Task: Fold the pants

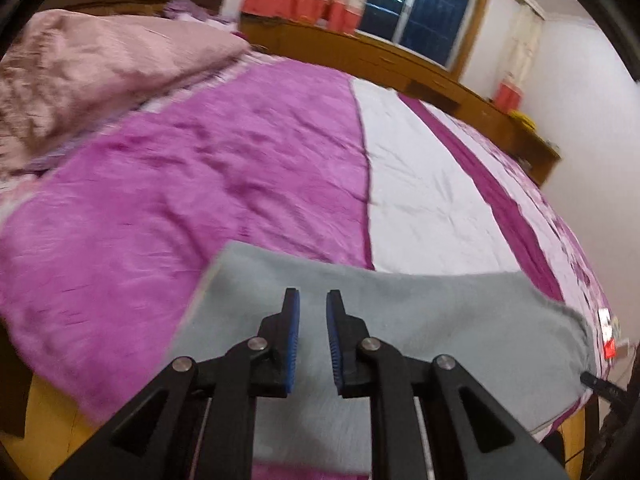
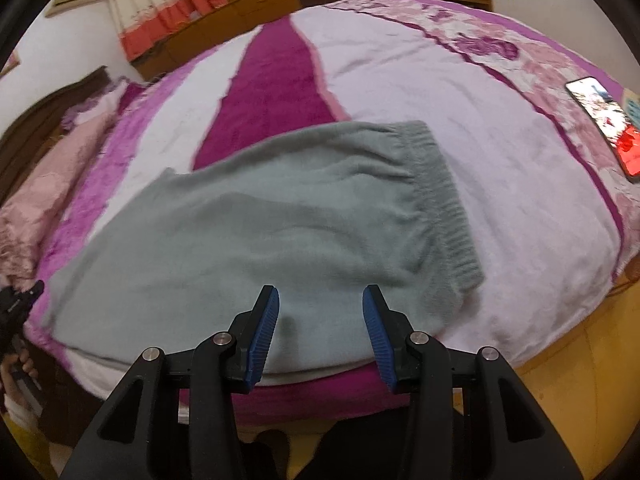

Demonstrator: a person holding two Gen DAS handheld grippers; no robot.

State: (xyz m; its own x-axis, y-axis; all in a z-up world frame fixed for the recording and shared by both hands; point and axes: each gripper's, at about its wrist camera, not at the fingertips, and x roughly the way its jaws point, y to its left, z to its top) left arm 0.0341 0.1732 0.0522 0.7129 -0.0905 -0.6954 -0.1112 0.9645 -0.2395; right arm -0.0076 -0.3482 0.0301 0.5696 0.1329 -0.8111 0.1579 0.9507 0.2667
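The left gripper (image 1: 311, 300) pointed forward with its black linkage arms spread behind it and its jaws only a narrow gap apart — nothing lay between the blue ribbed pads (image 1: 293, 322). The right gripper (image 2: 320, 296) reached forward likewise, its jaws parted far wider, blue pads (image 2: 267, 320) angled outward and gripping nothing. In the right wrist view, far to the left of those jaws, the left gripper's black body showed at the frame edge, with the fingers (image 2: 25, 362) of the person's left hand curled round its handle below.
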